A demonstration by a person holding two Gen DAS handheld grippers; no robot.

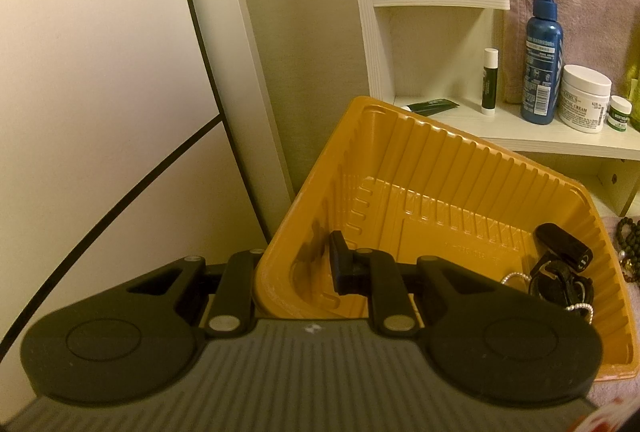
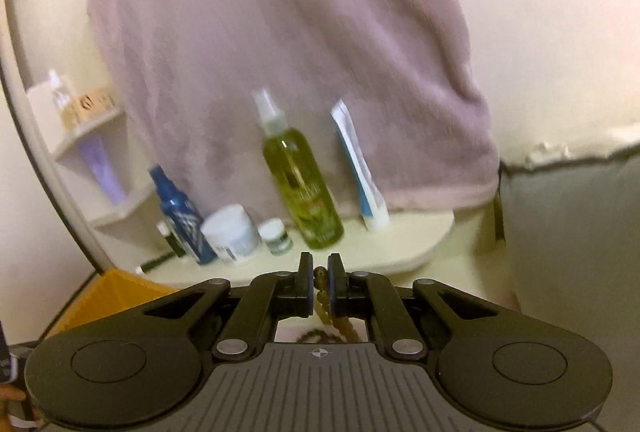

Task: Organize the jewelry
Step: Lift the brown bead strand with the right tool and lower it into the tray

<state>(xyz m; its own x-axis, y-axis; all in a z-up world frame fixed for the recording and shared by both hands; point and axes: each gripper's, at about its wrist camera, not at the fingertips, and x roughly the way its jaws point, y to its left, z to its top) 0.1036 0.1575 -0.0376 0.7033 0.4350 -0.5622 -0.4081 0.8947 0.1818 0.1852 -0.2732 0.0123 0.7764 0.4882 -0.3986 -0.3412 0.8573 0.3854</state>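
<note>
While your left gripper (image 1: 298, 268) clamps the near wall of the orange tray (image 1: 460, 159), which already holds a dark watch (image 1: 560, 260), your right gripper (image 2: 320, 288) pinches a brown bead strand (image 2: 334, 316) dangling below its pads.

Warm dim light — right view motion-blurred

Only stuff I can actually read is "KIEHL'S" and "CREAM" on the round white plastic jar (image 1: 585, 97) on the shelf; the print on the tall blue spray bottle (image 1: 542, 55) beside it is too small.
</note>
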